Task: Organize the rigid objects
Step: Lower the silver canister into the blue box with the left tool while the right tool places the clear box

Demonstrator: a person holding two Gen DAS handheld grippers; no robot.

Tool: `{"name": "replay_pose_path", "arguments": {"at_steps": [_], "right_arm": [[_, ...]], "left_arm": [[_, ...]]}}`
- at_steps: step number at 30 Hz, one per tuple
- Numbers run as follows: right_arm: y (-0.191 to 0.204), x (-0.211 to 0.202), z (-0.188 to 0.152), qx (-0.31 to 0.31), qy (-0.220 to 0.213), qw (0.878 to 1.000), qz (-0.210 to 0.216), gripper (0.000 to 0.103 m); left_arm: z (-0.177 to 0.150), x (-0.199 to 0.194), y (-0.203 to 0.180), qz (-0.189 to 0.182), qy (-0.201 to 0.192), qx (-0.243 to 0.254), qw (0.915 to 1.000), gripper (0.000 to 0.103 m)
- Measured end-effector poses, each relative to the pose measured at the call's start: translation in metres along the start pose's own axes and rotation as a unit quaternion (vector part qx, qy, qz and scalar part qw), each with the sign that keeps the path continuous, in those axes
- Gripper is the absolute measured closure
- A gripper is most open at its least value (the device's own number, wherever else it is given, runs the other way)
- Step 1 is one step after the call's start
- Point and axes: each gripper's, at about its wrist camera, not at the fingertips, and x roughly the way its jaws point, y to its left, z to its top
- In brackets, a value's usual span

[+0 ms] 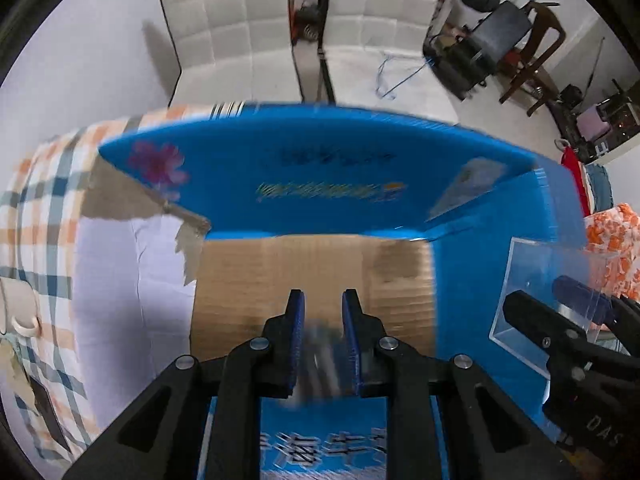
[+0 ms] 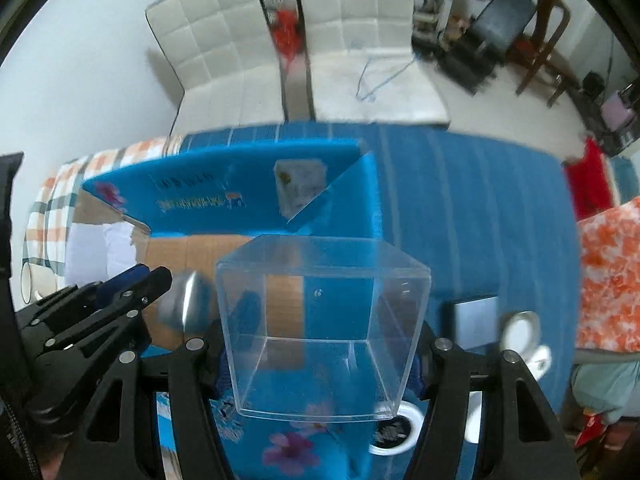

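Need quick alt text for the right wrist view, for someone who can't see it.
The right gripper holds a clear plastic box above an open blue cardboard carton. The left gripper enters from the left.

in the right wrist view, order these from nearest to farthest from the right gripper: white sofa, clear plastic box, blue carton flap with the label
1. clear plastic box, held between the right gripper fingers
2. blue carton flap, beyond the box, upper left
3. white sofa, at the top, past the table
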Motion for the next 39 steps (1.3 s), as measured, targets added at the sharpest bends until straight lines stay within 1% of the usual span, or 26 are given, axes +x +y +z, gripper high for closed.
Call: {"name": "replay_pose_path", "arguments": {"at_steps": [3,7,9,10,12,13,14,15,16,18,19,21,23,25,26,28,29,31,34,39], "right_arm": [[0.009,0.026,0.005,-0.002,0.014,1.000,0.006,0.037],[0.021,0.057,0.013,-0.004,0.028,1.000,0.009,0.036],[0.029,0.065,0.018,-0.019,0.019,0.999,-0.026,0.036],[0.035,0.069,0.022,-0.029,0.015,0.999,-0.032,0.036],[0.040,0.077,0.028,-0.022,0.033,0.999,0.000,0.036],[0.041,0.080,0.030,-0.021,0.039,0.999,0.002,0.036],[0.042,0.084,0.031,-0.024,0.039,0.999,-0.005,0.036],[0.042,0.087,0.033,-0.025,0.038,0.999,-0.013,0.036],[0.042,0.093,0.034,-0.023,0.041,0.999,-0.018,0.036],[0.044,0.102,0.038,-0.021,0.053,0.998,-0.015,0.036],[0.045,0.105,0.037,-0.019,0.057,0.998,-0.016,0.036],[0.045,0.111,0.038,-0.014,0.065,0.998,-0.017,0.036],[0.045,0.115,0.038,-0.012,0.069,0.997,-0.018,0.036],[0.045,0.117,0.040,-0.011,0.073,0.997,-0.022,0.036],[0.045,0.118,0.041,-0.011,0.074,0.997,-0.023,0.036],[0.046,0.119,0.041,-0.008,0.075,0.997,-0.022,0.036],[0.046,0.119,0.040,-0.007,0.076,0.997,-0.020,0.036],[0.044,0.118,0.041,-0.005,0.079,0.997,-0.020,0.036],[0.042,0.114,0.044,-0.007,0.076,0.997,-0.026,0.033],[0.038,0.099,0.042,-0.005,0.067,0.998,-0.021,0.027]], "left_arm": [[-0.003,0.015,0.013,-0.009,0.023,-0.009,0.9997,0.087],[-0.001,0.030,0.023,-0.011,0.041,-0.018,0.9989,0.085],[0.001,0.038,0.026,-0.009,0.053,-0.021,0.9983,0.085],[0.002,0.042,0.028,-0.009,0.057,-0.022,0.9981,0.084],[0.005,0.044,0.029,-0.005,0.060,-0.024,0.9979,0.084],[0.006,0.044,0.029,-0.005,0.060,-0.025,0.9979,0.082],[0.006,0.046,0.030,-0.003,0.060,-0.026,0.9978,0.079],[0.006,0.046,0.030,0.000,0.061,-0.026,0.9978,0.072],[0.006,0.048,0.030,0.002,0.061,-0.025,0.9978,0.068],[0.005,0.051,0.030,0.009,0.063,-0.018,0.9978,0.068],[0.005,0.050,0.030,0.014,0.058,-0.016,0.9981,0.066],[0.006,0.052,0.029,0.030,0.063,-0.010,0.9975,0.064],[0.006,0.051,0.033,0.031,0.061,-0.016,0.9975,0.058],[0.005,0.052,0.039,0.039,0.064,-0.023,0.9969,0.044],[0.004,0.052,0.043,0.043,0.065,-0.028,0.9966,0.040],[0.002,0.053,0.051,0.045,0.067,-0.042,0.9959,0.023],[0.001,0.053,0.056,0.045,0.070,-0.048,0.9954,0.019],[-0.002,0.052,0.061,0.039,0.068,-0.057,0.9953,0.016],[-0.003,0.045,0.071,0.048,0.057,-0.059,0.9955,0.015],[-0.004,0.019,0.077,0.054,0.041,-0.057,0.9961,0.011]]}}
